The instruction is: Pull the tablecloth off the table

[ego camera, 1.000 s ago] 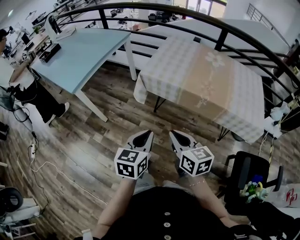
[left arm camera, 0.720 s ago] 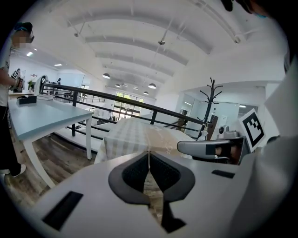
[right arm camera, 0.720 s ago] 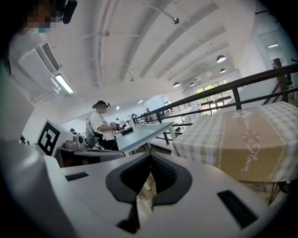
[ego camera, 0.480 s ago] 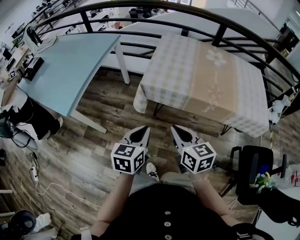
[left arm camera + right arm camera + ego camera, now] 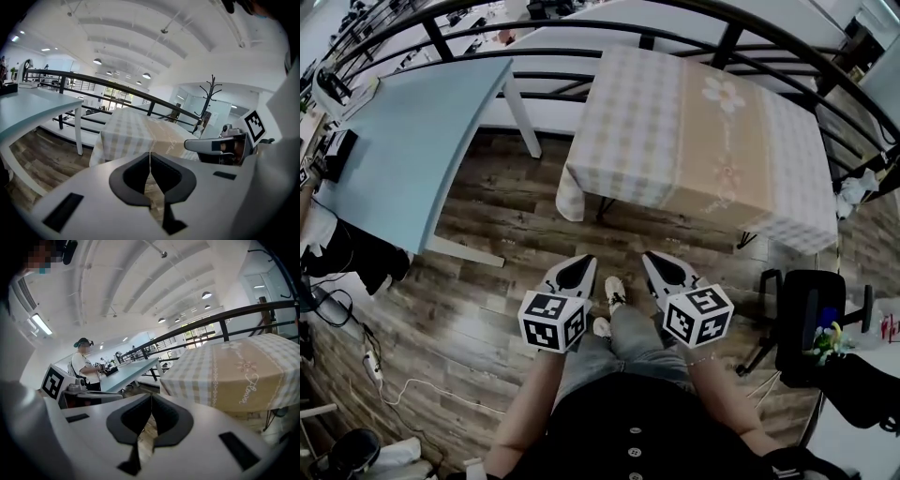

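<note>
A checked tablecloth with a beige middle band and flower print (image 5: 703, 141) covers a small table ahead of me; it also shows in the left gripper view (image 5: 133, 133) and the right gripper view (image 5: 234, 371). My left gripper (image 5: 586, 263) and right gripper (image 5: 648, 259) hang side by side over the wood floor, a short way short of the cloth's near hanging edge. Both are shut with nothing between the jaws. Neither touches the cloth.
A pale blue table (image 5: 403, 150) stands to the left. A curved black railing (image 5: 581, 84) runs behind both tables. A black chair (image 5: 806, 328) sits at the right. Cables (image 5: 384, 375) lie on the floor at lower left. A person (image 5: 84, 366) stands at the far desks.
The clothed table has come nearer and shifted toward the middle of the head view as I walked forward. Both grippers stay shut, side by side.
</note>
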{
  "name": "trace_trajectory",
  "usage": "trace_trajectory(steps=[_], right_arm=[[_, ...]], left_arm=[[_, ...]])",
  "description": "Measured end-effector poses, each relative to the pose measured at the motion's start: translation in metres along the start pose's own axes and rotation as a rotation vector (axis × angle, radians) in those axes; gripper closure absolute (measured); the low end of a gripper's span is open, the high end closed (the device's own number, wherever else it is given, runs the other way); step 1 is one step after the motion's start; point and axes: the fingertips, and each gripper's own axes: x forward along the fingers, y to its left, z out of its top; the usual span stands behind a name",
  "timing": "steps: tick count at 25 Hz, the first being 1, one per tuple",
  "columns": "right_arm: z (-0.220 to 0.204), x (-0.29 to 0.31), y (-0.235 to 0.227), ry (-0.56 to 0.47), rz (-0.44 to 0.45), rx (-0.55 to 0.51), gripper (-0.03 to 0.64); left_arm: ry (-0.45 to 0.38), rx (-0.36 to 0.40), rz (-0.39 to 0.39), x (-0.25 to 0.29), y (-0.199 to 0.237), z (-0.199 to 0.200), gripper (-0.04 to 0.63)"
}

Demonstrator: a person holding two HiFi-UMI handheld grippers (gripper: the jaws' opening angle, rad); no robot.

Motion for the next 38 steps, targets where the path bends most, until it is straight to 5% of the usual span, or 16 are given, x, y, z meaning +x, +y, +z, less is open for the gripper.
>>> trace_trajectory(steps=[15,20,27,34,38], right_arm=[[0.015,0.081,-0.068,0.001,0.004,0.210,0.588],[0.017,0.109,-0.089,0.007,0.009,0.297,0.585],[0.012,0.147,-0.111,0.043,0.019,0.396,0.523],[0.003,0.168,-0.145,-0.012,-0.016,0.756,0.401],[0.002,0.171,-0.168,-0.102,-0.087,0.935,0.379]], left_arm=[[0.069,-0.008,0.058,0.071,0.068,0.011,0.575],[0.101,-0.076,0.077,0.097,0.104,0.009,0.574],[0.158,-0.071,0.108,0.136,0.146,0.006,0.566],[0.210,-0.087,0.207,0.163,0.187,-0.002,0.376],[0.219,-0.073,0.239,0.180,0.205,-0.004,0.339]])
